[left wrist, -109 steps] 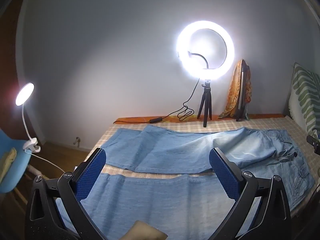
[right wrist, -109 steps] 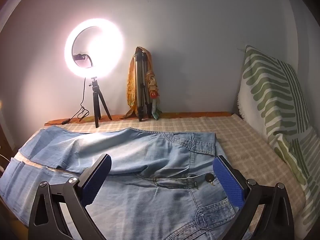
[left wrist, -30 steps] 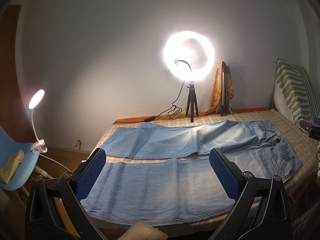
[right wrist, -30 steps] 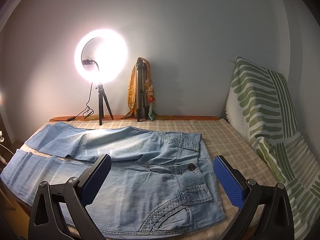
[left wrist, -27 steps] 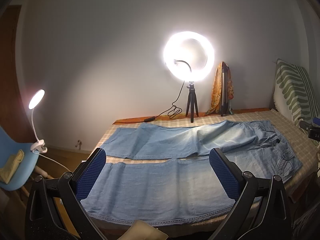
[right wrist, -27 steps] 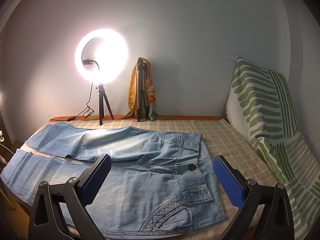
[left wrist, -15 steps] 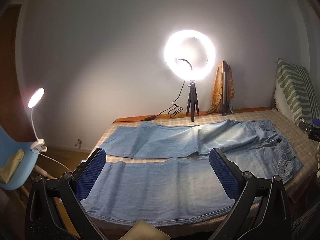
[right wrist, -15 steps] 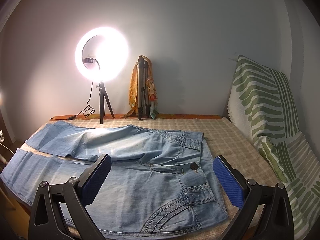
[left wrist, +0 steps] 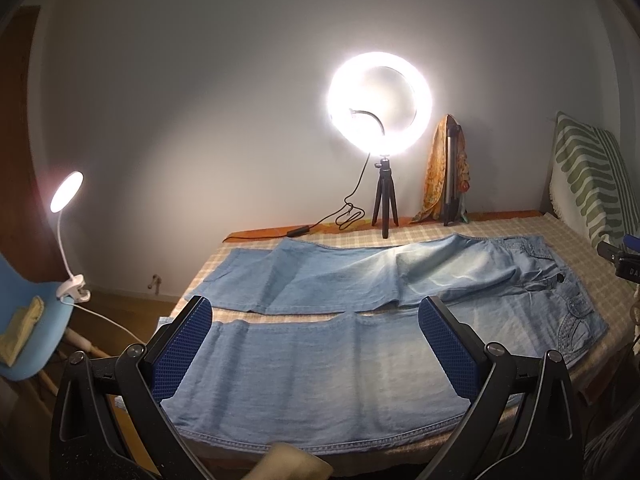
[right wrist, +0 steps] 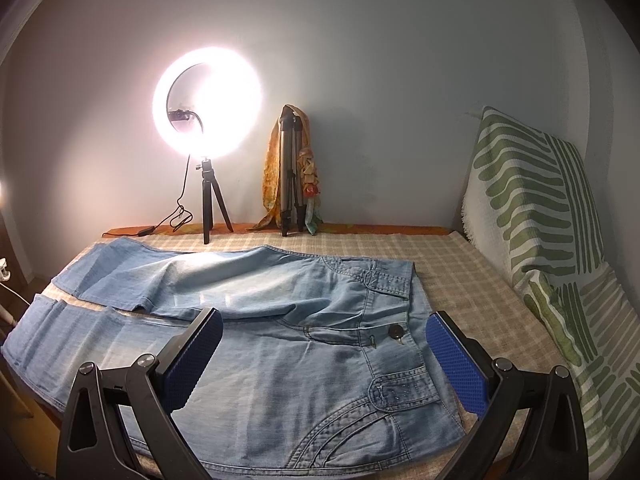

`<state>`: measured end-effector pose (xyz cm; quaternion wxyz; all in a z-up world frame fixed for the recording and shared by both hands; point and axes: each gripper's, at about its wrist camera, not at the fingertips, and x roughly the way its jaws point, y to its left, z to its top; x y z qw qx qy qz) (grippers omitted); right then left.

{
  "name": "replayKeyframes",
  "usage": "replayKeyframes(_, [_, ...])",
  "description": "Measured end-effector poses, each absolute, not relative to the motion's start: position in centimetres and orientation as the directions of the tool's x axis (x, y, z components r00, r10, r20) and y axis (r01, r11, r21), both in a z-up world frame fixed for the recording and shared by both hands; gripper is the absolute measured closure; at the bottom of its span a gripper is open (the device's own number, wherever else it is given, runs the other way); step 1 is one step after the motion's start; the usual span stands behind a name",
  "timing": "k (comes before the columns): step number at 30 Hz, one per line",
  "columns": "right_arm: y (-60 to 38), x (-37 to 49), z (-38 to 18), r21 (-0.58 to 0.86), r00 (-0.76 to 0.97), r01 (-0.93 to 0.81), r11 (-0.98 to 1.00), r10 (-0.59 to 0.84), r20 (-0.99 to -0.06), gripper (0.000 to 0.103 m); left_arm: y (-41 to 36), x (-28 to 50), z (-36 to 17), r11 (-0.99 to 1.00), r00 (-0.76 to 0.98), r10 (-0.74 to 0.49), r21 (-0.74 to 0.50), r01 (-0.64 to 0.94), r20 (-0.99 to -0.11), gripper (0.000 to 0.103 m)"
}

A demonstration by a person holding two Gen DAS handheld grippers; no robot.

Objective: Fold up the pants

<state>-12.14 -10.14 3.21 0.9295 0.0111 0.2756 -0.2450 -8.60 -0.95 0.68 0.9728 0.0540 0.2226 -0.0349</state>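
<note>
Since the pants (left wrist: 320, 368) lie spread flat just ahead of both wide-open, empty grippers, left gripper (left wrist: 316, 354) above a leg, right gripper (right wrist: 320, 354) above the waistband, the limp denim probably wants pinching at hem and waistband edge.

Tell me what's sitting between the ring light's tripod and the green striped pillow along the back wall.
A folded silver tripod draped with an orange patterned scarf leans against the wall there, right of the ring light tripod. Between it and the pillow only checked bedcover shows, clearest in the right wrist view.
</note>
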Motion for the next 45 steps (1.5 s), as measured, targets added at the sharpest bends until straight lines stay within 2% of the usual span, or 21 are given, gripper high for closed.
replayKeyframes(15, [-10.7,-9.9,2.1,-0.085,0.752,0.425,0.901,-0.404,-0.521,0.001,0.0,-4.2,-1.1,0.994,0.863,-0.057,0.049,0.094,-0.502,0.000])
replayKeyframes(21, [-10.6,-7.4,1.3,-0.129,0.764,0.390,0.912,-0.398,-0.507,0.004,1.7,-0.8,-2.1,0.993,0.850,-0.101,-0.004,0.116,-0.517,0.001])
replayKeyframes(23, [-10.9,-6.4,0.9,-0.125,0.765,0.381,0.916,-0.389,-0.513,0.004,2.5,0.8,-2.5,0.993,0.842,-0.110,-0.018,0.118,-0.529,0.005])
replayKeyframes(25, [-11.5,-5.3,0.7,-0.105,0.773,0.370,0.923,-0.369,-0.517,0.004,3.5,2.4,-2.6,0.995,0.837,-0.090,-0.008,0.102,-0.540,0.008])
replayKeyframes(30, [-12.9,-2.1,0.4,-0.107,0.786,0.335,0.936,-0.340,-0.517,0.004,6.3,6.6,-2.2,0.998,0.840,0.002,0.047,0.028,-0.542,0.009])
replayKeyframes(34, [-14.4,1.9,-0.4,-0.101,0.780,0.286,0.953,-0.293,-0.552,0.006,8.9,10.6,-2.2,0.997,0.827,0.055,0.072,-0.018,-0.559,0.009])
replayKeyframes(39, [-16.0,6.5,-1.7,-0.072,0.772,0.230,0.970,-0.227,-0.593,0.007,12.6,17.0,-3.0,0.996,0.780,0.085,0.039,-0.078,-0.620,0.009])
replayKeyframes(45, [-16.3,11.9,-2.8,-0.117,0.749,0.133,0.984,-0.177,-0.639,0.008,16.0,23.3,-4.5,0.992,0.737,0.078,-0.023,-0.126,-0.671,0.009])
